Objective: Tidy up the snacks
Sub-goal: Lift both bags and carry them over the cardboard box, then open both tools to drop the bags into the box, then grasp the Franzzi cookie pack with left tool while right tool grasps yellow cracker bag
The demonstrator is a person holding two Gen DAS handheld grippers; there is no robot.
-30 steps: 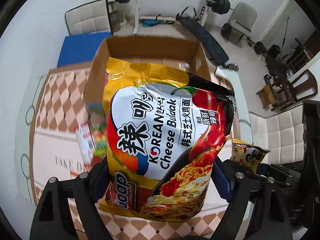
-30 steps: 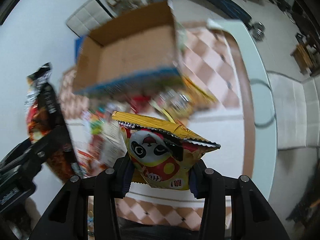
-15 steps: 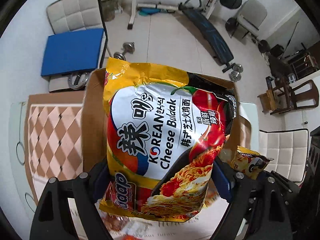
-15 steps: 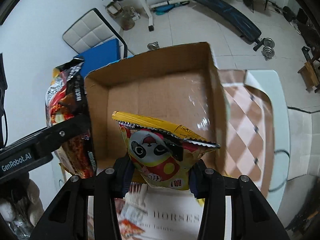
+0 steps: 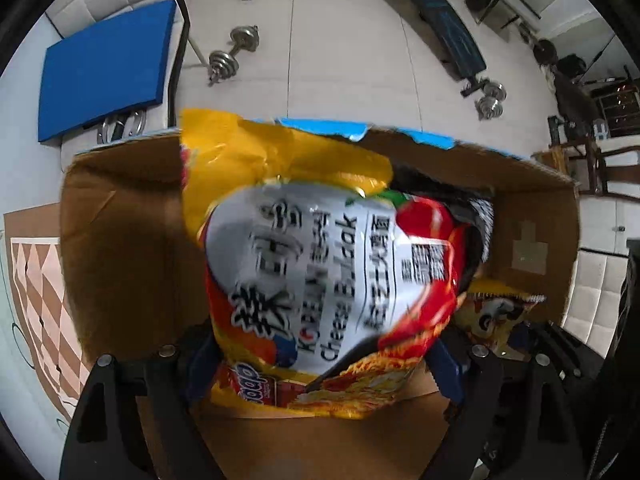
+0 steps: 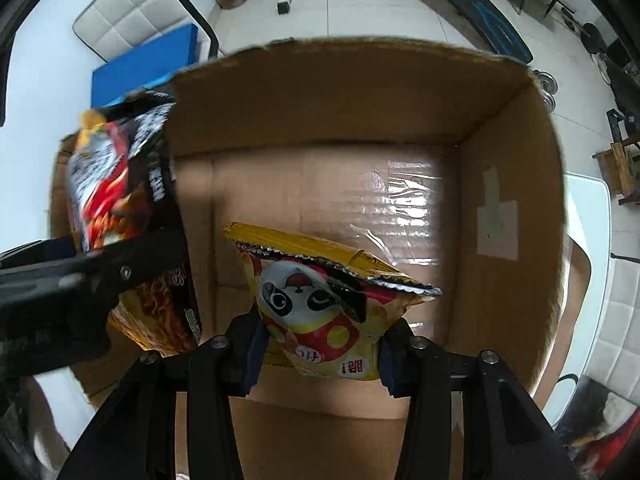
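Two snack bags over the cardboard box (image 6: 512,184)

Left gripper (image 5: 324,364) clamps the noodle pack (image 5: 320,264); right gripper (image 6: 320,344) pinches the panda snack bag (image 6: 320,304).

You have two grippers (image 5: 324,364) (image 6: 320,344), two snack bags, a noodle bag (image 5: 328,264) and a panda bag (image 6: 324,300), one box (image 6: 360,120), two dumbbells (image 5: 232,56) (image 5: 490,100), and one blue mat (image 5: 104,68).

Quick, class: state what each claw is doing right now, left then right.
Left claw: closed on the Cheese Buldak noodle pack.
Right claw: closed on the panda snack bag.
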